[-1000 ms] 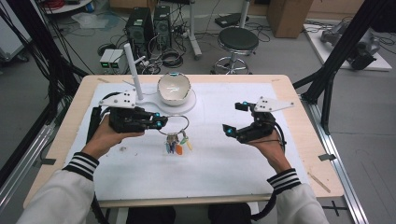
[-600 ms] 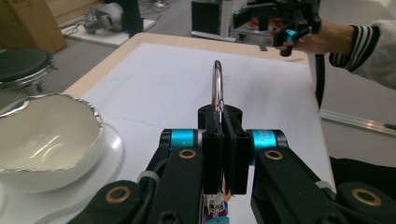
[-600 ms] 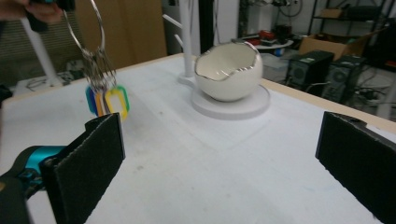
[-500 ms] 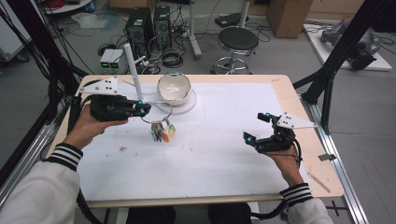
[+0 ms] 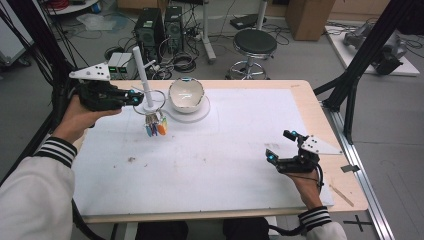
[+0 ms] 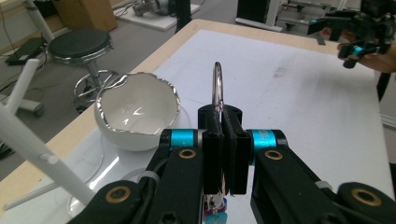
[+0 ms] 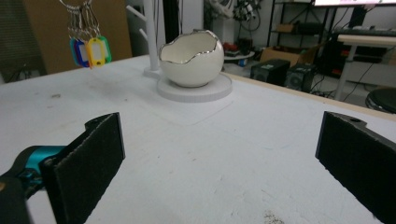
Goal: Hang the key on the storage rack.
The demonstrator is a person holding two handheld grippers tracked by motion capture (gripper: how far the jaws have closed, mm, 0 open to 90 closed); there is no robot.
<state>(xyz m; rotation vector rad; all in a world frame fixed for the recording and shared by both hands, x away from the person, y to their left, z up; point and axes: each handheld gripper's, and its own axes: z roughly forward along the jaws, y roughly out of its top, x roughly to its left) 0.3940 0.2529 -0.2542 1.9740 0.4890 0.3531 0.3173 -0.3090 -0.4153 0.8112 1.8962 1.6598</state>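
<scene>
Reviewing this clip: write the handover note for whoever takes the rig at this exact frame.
Left gripper: shut on the key ring, held in the air beside the white peg stand; coloured tags hang below it.
Right gripper: open, empty, low over the near right of the table.
White egg-shaped bowl sits on its round base at the back, empty as far as visible.
Done: ring picked up.
Left, likely: hang it on a peg of the stand; it is not on one yet.
</scene>
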